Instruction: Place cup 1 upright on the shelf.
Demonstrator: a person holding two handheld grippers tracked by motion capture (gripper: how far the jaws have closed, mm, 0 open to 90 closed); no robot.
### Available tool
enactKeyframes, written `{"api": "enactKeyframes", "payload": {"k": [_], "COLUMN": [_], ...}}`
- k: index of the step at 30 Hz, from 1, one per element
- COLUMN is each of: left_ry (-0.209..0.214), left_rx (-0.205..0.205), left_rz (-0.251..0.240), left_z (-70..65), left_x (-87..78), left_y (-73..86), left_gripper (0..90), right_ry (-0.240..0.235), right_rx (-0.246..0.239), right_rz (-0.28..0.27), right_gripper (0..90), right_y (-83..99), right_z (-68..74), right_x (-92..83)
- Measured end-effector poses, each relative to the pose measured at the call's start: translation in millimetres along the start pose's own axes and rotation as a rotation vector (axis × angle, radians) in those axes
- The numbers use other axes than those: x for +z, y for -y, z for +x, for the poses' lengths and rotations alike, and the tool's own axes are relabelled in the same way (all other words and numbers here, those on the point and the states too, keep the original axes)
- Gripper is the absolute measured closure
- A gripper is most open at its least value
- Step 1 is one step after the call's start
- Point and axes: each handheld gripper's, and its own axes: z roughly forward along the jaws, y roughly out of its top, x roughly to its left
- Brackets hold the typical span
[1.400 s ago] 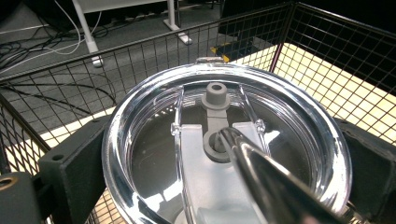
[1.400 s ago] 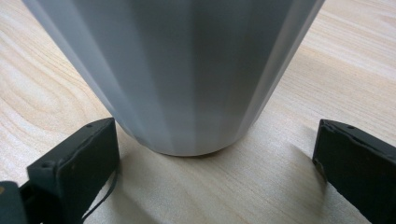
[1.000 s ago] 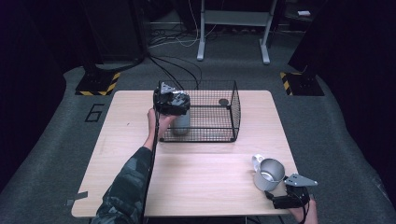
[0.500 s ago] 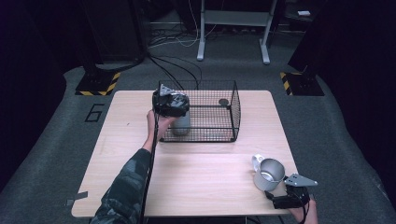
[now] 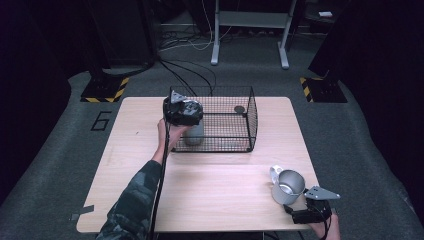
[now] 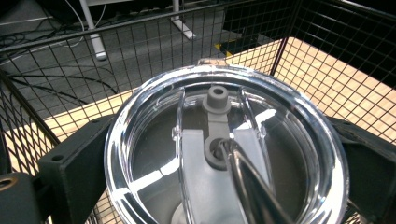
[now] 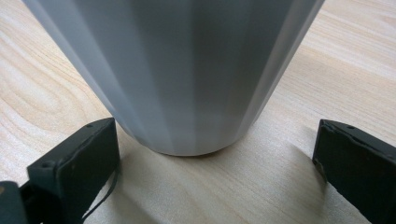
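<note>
Nothing moved since prior frame, tumbler (image 5: 194,134) upright in basket (image 5: 248,120), lid (image 6: 224,154) up

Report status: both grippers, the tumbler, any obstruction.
Left gripper clamps lidded tumbler inside wire basket. Right gripper open, jaws astride metal mug. No obstruction.

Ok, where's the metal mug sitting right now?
In the high view the metal mug stands upright at the table's near right edge, just ahead of the open right gripper.
</note>
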Motion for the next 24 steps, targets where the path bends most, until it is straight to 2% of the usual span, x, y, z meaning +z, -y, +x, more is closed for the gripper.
{"api": "enactKeyframes", "payload": {"k": [5,14,19,21,24], "left_ry": [-0.010,0.001,0.013,0.014,0.026], "left_rx": [0.027,0.050,0.076,0.077,0.071], "left_rz": [-0.030,-0.069,-0.066,-0.066,-0.064], "left_z": [-3.2,-5.0,-8.4,-8.7,-8.7], "left_x": [-8.8,-32.5,-48.6,-51.7,-66.1], "left_y": [-8.8,-23.4,-27.7,-27.8,-28.0], "left_gripper": [0.7,0.0,0.0,0.0,0.0], "right_ry": [0.000,0.000,0.000,0.001,0.000], "right_rx": [0.000,0.000,0.000,0.000,0.000], "right_rz": [0.000,0.000,0.000,0.000,0.000], "right_gripper": [0.3,0.3,0.3,0.3,0.2], "right_y": [0.0,0.0,-0.1,0.0,-0.1], "right_z": [0.0,0.0,0.0,0.1,0.1], "right_x": [0.0,0.0,0.0,0.0,0.1]}}
